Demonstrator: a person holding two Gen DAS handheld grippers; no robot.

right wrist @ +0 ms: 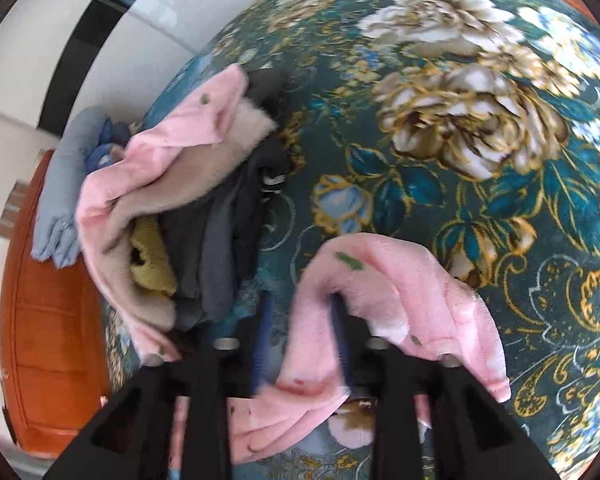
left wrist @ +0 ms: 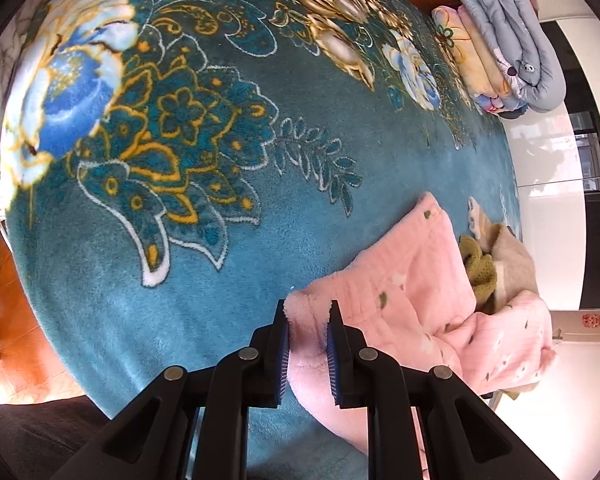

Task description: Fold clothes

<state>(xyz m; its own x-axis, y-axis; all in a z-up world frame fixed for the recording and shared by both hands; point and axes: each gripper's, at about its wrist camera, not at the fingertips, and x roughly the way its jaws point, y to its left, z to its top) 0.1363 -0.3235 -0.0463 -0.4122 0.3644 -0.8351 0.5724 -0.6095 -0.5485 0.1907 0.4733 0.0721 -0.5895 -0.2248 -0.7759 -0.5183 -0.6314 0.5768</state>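
While the left gripper (left wrist: 308, 316) pinches the fluffy edge of the pink garment (left wrist: 412, 304) over the teal floral blanket (left wrist: 180, 140), its jaws stand nearly closed; from the right wrist, the right gripper (right wrist: 300, 320) gapes half open, the pink cloth draped loosely across one finger, not squeezed.

Open teal floral blanket (left wrist: 228, 280) is left free for passage; the far edge is blocked by folded quilts (left wrist: 508, 44), the side by piled clothes (right wrist: 204, 240).
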